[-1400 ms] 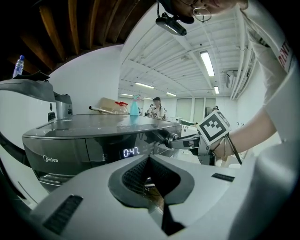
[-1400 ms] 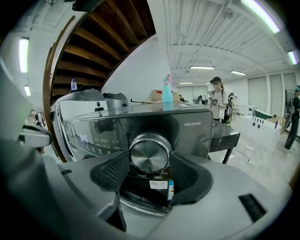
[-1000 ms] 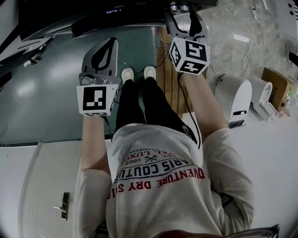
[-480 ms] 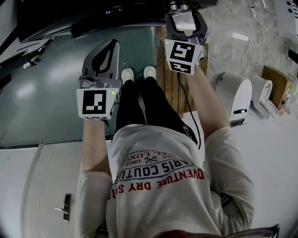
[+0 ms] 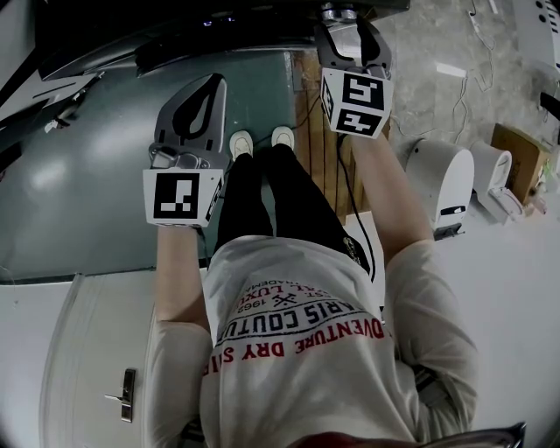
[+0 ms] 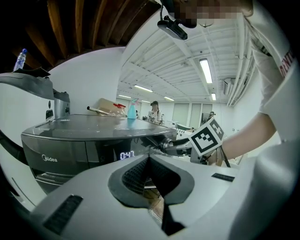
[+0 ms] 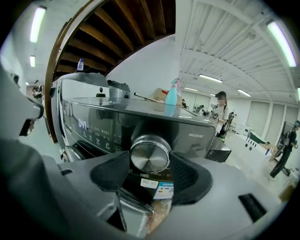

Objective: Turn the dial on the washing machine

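Note:
The dark grey washing machine runs along the top of the head view, and its lit display shows in the left gripper view. Its round metal dial sits between the dark pads of my right gripper. Those jaws are closing, and each pad stands very near a side of the dial. In the head view the right gripper reaches up to the dial. My left gripper hangs in front of the machine, left of the dial. Its pads are shut together on nothing.
A blue spray bottle and a box stand on the machine's top. White appliances and a cardboard box sit on the floor at the right. Wooden boards lie under the right arm, beside the person's shoes.
The right gripper has rolled back and forth at the dial while staying close to it. The left gripper has stayed where it was.

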The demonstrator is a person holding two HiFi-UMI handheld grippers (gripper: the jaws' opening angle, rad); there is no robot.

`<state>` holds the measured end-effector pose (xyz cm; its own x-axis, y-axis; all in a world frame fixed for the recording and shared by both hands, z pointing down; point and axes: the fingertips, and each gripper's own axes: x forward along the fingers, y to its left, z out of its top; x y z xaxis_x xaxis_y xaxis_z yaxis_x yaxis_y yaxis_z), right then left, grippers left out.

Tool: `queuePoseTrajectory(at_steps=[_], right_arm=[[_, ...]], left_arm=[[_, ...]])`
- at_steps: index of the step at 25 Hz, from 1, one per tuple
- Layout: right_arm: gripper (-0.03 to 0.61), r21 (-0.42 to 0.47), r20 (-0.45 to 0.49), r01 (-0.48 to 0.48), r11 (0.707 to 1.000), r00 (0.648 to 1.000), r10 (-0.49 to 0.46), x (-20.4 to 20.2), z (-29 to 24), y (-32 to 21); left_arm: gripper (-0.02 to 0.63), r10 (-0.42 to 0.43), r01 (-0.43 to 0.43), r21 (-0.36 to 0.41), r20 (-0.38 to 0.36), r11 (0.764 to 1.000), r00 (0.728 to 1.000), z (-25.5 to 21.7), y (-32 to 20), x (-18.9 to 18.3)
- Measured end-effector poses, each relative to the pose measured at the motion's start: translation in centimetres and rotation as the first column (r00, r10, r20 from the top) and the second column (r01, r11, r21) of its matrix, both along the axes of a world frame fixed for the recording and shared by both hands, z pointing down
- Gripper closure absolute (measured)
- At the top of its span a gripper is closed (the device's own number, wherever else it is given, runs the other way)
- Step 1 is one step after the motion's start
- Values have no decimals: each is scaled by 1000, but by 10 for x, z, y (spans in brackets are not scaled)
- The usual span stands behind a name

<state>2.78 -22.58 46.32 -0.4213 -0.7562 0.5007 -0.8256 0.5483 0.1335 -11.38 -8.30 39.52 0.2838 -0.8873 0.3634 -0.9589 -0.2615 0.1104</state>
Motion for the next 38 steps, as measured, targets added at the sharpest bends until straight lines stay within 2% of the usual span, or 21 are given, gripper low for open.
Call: queuePoseTrajectory(at_steps=[7, 11, 13, 17, 21, 24, 26, 31, 33, 38], right_arm=[[296, -124, 204, -70, 990, 974, 95, 3, 1, 0], [295, -124, 223, -78, 989, 969, 105, 3, 2, 0], [294, -109, 201, -85, 990, 974, 106, 4, 1, 0], [270, -61, 92, -94, 994, 991, 99, 3, -5, 3], [265, 38, -48, -13, 999, 999, 15, -7, -11, 9], [265, 129, -170, 68, 989, 984, -45, -13, -11, 12], [266, 164, -212, 90, 982, 976, -54, -13, -8, 12], [268, 190, -267, 71, 979, 964, -18, -10, -2, 5], [290, 185, -272, 64, 981, 962, -12, -10, -2, 3], [291, 123, -208, 42, 992, 978, -15, -10, -3, 1]], left_arm=[[598, 26, -26, 19, -18, 999, 1000, -1, 4, 0], [598, 38, -37, 18, -9, 999, 999, 0, 3, -2], [598, 41, -41, 18, -6, 999, 999, 0, 1, -3], [598, 43, -42, 42, -18, 998, 999, -10, 0, -2], [598, 44, -43, 47, -18, 998, 999, -15, -2, -3], [598, 42, -42, 49, -4, 998, 999, -14, -2, -8], [598, 38, -38, 53, 5, 998, 999, -13, -2, -12], [598, 26, -27, 37, 16, 999, 1000, -8, 0, -18], [598, 20, -21, 40, 16, 999, 1000, -9, -1, -20], [598, 19, -20, 39, 9, 999, 1000, -7, -2, -21]])
